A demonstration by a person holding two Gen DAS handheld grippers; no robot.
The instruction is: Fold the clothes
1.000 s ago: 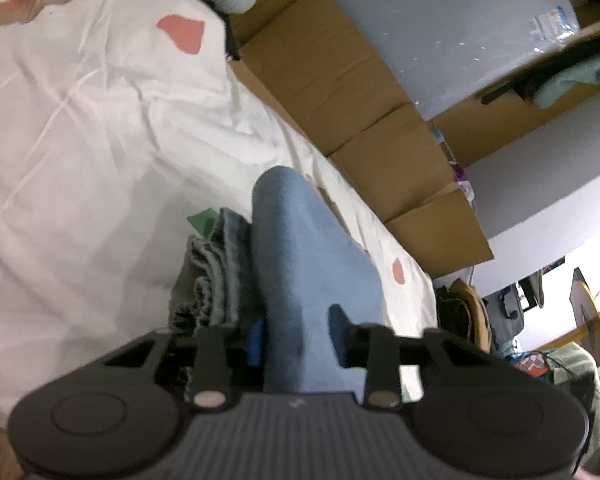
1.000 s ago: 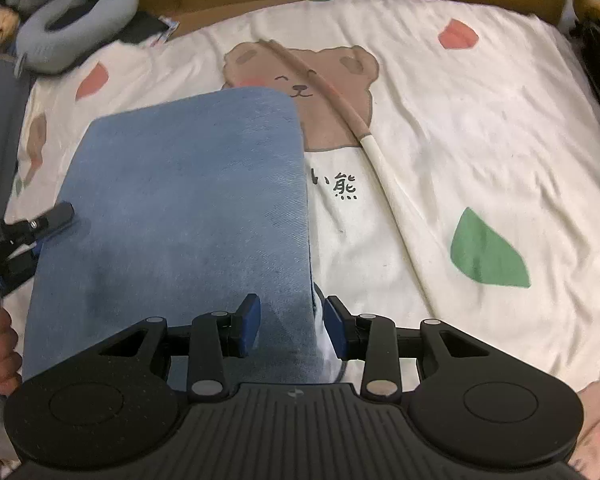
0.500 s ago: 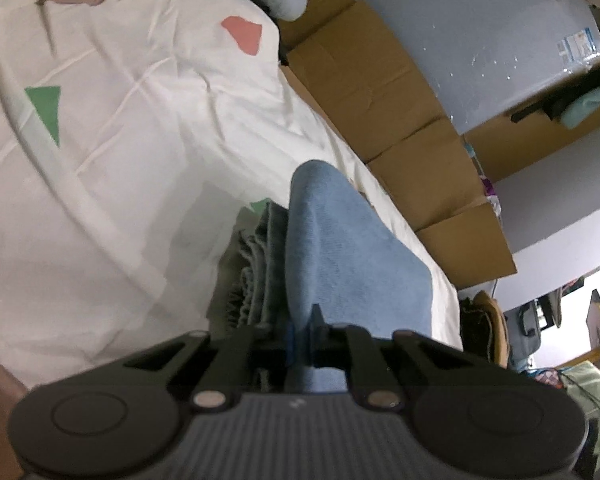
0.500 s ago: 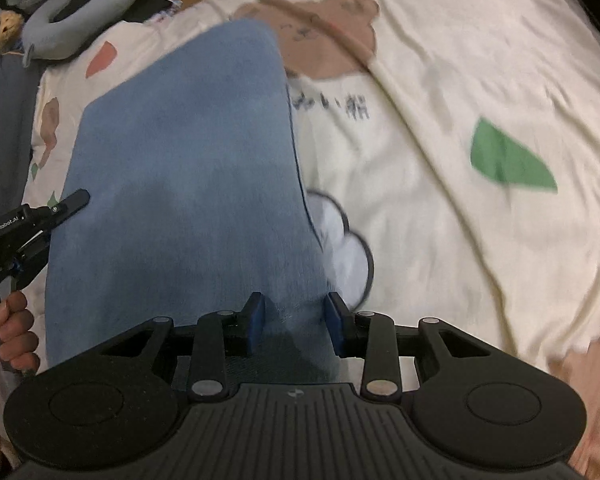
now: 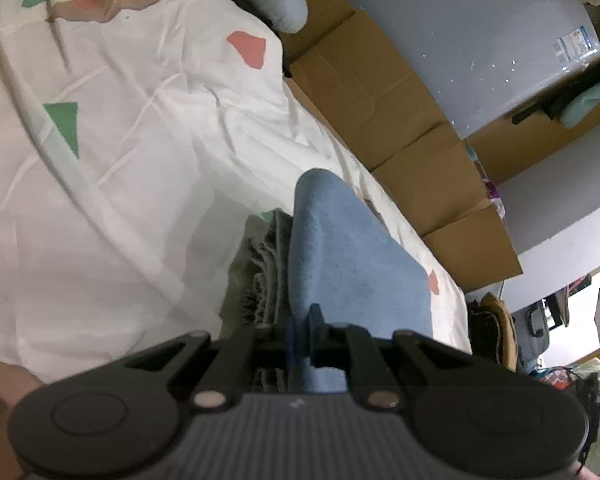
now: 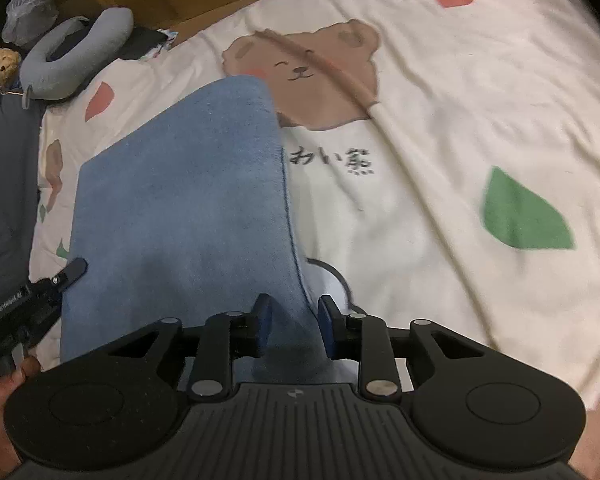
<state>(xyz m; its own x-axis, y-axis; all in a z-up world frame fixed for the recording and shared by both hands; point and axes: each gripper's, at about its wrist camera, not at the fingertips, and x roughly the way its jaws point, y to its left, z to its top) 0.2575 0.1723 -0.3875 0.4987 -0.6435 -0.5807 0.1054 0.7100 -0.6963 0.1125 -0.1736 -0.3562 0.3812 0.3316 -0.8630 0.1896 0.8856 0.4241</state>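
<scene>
Blue cloth (image 6: 180, 208) lies folded on the bear sheet (image 6: 440, 128), its long right edge running just L of the bear print (image 6: 312, 76) and the black lettering. Far edge of cloth is a rounded fold, near the bear's cheek. R of cloth: wide bare sheet out to the green leaf (image 6: 524, 212), only a thin raised crease crossing it. L of cloth: sheet narrows fast to a dark grey strip, w/ a neck pillow (image 6: 68, 60) beyond the far-L corner. In left wrist view, cardboard boxes (image 5: 400, 128) stand close along the sheet's edge on the far side of cloth; a grey garment (image 5: 268, 268) sits bunched right against cloth's L side.

Right gripper (image 6: 294, 326): cloth's near R corner sits between the pads, jaws closing on it, fabric filling the gap.

Left gripper (image 5: 298, 340): tongs together, clamped on cloth's near edge; cloth (image 5: 340, 256) runs away from the tips. Seen from right wrist view it (image 6: 66, 274) meets cloth's L edge, a hand (image 6: 0, 396) behind it.
</scene>
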